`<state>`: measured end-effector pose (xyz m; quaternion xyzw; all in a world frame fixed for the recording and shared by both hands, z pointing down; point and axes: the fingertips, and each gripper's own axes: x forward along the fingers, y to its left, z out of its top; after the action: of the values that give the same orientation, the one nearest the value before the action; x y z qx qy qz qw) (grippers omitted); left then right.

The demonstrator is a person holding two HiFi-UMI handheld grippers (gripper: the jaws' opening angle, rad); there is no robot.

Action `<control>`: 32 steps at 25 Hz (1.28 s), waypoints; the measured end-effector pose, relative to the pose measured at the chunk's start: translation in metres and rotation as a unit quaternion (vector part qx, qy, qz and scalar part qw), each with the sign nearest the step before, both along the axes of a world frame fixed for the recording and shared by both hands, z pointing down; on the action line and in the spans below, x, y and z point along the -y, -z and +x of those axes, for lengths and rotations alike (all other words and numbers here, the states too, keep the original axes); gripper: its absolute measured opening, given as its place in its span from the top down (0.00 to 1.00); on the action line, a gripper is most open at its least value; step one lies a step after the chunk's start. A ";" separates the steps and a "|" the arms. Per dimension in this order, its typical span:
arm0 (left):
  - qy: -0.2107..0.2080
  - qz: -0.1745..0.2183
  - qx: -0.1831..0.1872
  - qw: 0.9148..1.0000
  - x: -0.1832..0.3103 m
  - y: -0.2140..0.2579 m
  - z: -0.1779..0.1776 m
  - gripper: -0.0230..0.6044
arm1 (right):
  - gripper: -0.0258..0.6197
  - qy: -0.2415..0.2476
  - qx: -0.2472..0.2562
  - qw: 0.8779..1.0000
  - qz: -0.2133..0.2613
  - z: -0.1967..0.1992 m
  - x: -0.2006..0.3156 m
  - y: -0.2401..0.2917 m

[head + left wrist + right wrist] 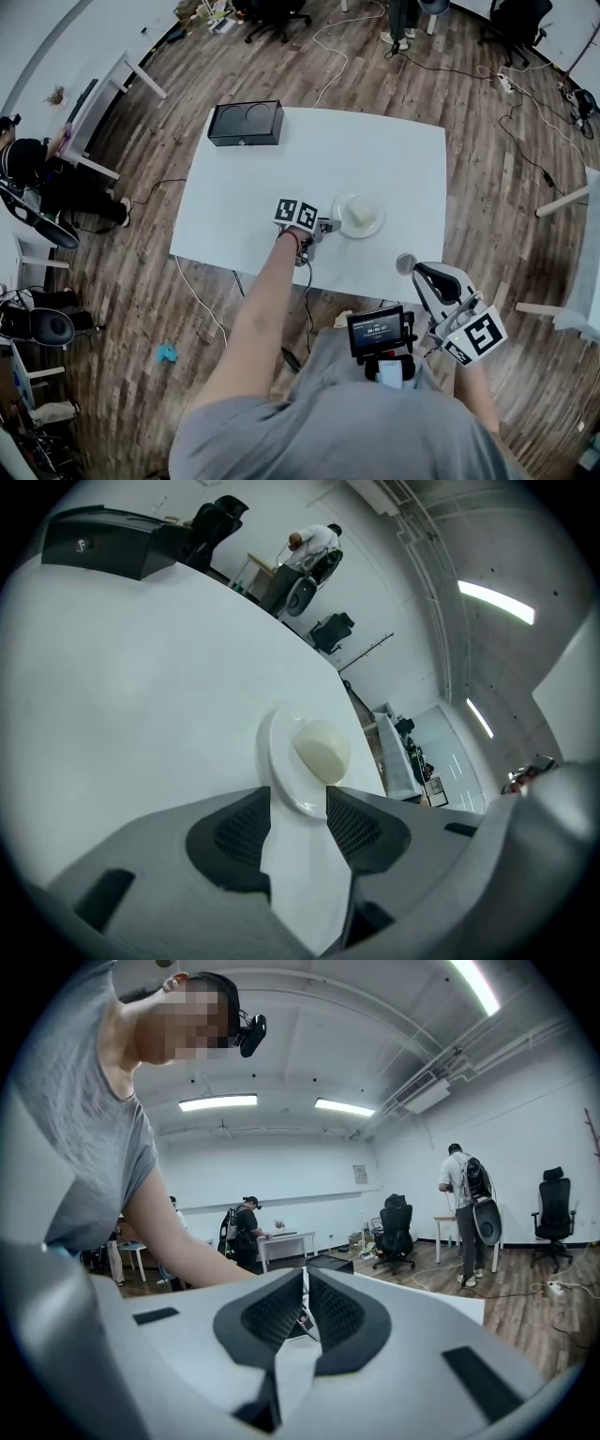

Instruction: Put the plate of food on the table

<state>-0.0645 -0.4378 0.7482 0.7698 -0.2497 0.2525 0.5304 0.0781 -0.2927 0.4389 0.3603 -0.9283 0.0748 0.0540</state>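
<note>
A white plate (360,217) with a pale lump of food (358,213) rests on the white table (281,178), right of the middle. My left gripper (325,226) is at the plate's left rim. In the left gripper view the plate (292,766) and food (323,748) lie just ahead. That left gripper (298,819) is open, and the plate's near rim sits between its tips without being pressed. My right gripper (424,273) hangs off the table's near right edge. In its own view the right gripper (306,1283) is shut with nothing between the jaws.
A black box (246,123) stands at the table's far left corner, seen also as the black box (103,541). A small grey round thing (405,263) sits at the table's near edge. Desks, office chairs (277,11) and floor cables surround the table. People stand at the room's far side (464,1204).
</note>
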 end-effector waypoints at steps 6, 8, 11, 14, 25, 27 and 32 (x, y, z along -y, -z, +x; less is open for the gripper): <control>-0.013 0.028 -0.016 0.999 -0.009 0.022 0.003 0.69 | 0.91 0.001 0.002 1.000 0.002 -0.003 -0.007 0.002; -0.021 0.040 -0.029 0.999 -0.014 0.033 0.007 0.69 | 0.91 0.001 0.004 1.000 0.004 -0.005 -0.009 0.003; -0.034 0.060 -0.045 0.997 -0.021 0.050 0.014 0.69 | 0.91 0.000 0.006 1.000 0.005 -0.006 -0.012 0.004; -0.044 0.076 -0.054 0.995 -0.030 0.064 0.019 0.69 | 0.91 -0.001 0.007 1.000 0.005 -0.007 -0.014 0.003; -0.096 0.149 -0.092 0.980 -0.075 0.118 0.029 0.78 | 0.91 -0.004 0.008 1.000 0.009 -0.014 -0.028 0.002; -0.093 0.163 -0.096 0.977 -0.081 0.129 0.028 0.82 | 0.91 -0.002 0.010 1.000 0.011 -0.016 -0.029 0.003; -0.094 0.198 -0.100 0.971 -0.102 0.153 0.029 0.89 | 0.91 0.000 0.012 1.000 0.011 -0.019 -0.033 0.000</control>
<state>-0.0351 -0.3357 0.5956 0.9006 -0.1670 0.1687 0.3640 0.0595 -0.2599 0.4387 0.3595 -0.9297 0.0692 0.0391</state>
